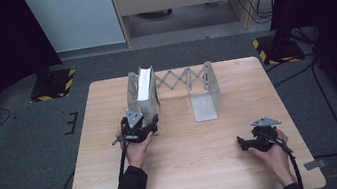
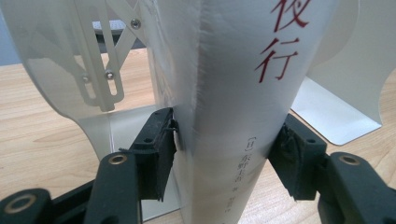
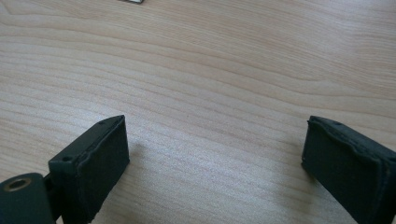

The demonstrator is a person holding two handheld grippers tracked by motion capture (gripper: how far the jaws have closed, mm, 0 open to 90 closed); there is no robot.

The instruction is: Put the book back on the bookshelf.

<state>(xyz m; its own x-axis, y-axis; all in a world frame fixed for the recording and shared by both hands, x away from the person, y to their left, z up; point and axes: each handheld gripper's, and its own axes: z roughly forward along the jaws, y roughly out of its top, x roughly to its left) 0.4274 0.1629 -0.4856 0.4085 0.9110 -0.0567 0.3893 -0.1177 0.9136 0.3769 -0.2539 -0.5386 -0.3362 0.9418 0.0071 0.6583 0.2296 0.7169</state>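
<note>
A white book (image 1: 145,90) with red characters on its spine (image 2: 243,93) stands upright in the left end of a white metal expanding rack (image 1: 182,79). My left gripper (image 1: 152,123) reaches to the book's lower spine. In the left gripper view, the left gripper (image 2: 229,135) has a pad on each side of the book. The left pad (image 2: 159,149) meets the cover only at its top corner, with a thin gap below it. My right gripper (image 1: 241,143) rests at the table's right front; the right gripper (image 3: 215,144) stands open over bare wood.
The rack's right bookend (image 1: 204,100) stands empty with its foot plate on the wooden table (image 1: 193,171). Two stands with yellow-black striped bases (image 1: 53,84) (image 1: 276,48) sit on the floor beyond the far corners. Cables trail from both grippers.
</note>
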